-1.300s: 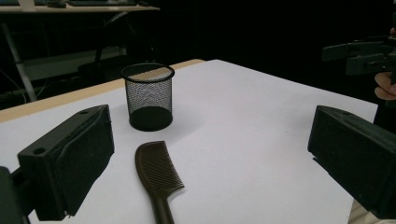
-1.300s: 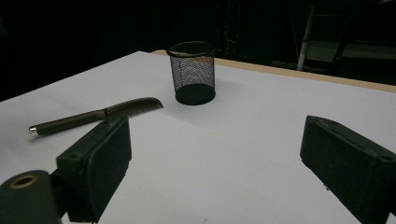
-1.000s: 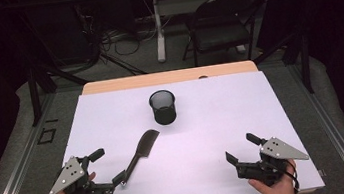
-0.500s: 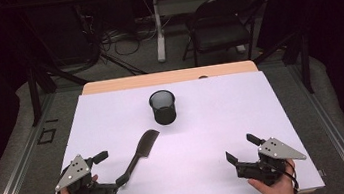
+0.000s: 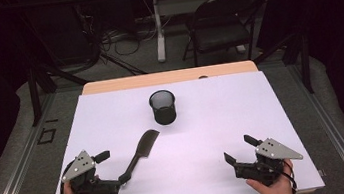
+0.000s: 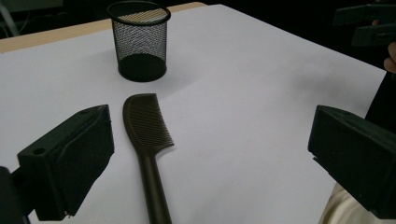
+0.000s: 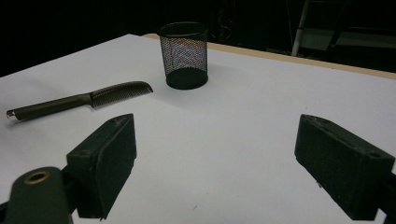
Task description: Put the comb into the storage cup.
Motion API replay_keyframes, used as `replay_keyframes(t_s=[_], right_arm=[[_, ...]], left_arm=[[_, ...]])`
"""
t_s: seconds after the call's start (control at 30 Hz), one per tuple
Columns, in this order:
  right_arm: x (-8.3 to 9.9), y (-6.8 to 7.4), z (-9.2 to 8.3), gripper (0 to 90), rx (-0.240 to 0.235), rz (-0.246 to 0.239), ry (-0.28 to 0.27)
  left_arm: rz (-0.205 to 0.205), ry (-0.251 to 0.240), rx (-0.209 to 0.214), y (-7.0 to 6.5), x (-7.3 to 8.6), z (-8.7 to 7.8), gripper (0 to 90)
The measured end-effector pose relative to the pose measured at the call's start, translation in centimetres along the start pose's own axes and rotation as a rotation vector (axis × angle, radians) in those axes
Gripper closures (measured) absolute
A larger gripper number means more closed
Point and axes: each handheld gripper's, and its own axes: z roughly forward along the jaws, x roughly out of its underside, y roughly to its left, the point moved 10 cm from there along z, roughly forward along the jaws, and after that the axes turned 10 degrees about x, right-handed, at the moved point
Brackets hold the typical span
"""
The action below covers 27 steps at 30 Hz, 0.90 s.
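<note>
White worktop (image 5: 273, 114) is noted; comb (image 5: 139, 151) lies lower left, between wide-open, empty left tongs (image 5: 111, 170); right tongs (image 5: 237, 150) open, empty, just narrowing.

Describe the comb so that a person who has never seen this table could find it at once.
On the white table, find the black mesh cup near the far middle. The comb lies flat in front of it, handle toward the left gripper. It is the long, dark, toothed object; the cup stands upright.

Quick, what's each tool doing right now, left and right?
Left tool: open, the comb handle lies between its jaws, not gripped.
Right tool: open, holding nothing.
</note>
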Motion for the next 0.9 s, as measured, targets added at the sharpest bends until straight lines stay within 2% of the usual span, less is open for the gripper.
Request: replay_keyframes(t_s=[0.13, 0.4, 0.9], right_arm=[[0.0, 0.0, 0.0, 13.0, 0.001, 0.001, 0.000], [0.2, 0.0, 0.2, 13.9, 0.001, -0.001, 0.009], [0.4, -0.1, 0.3, 14.1, -0.003, 0.014, 0.015]], left_arm=[[-0.025, 0.024, 0.001, 0.1, -0.1, 0.2, 0.5], [-0.067, 0.103, -0.003, 0.7, -0.3, 0.6, 0.5], [-0.088, 0.167, -0.025, 1.8, -1.3, 0.5, 0.5]])
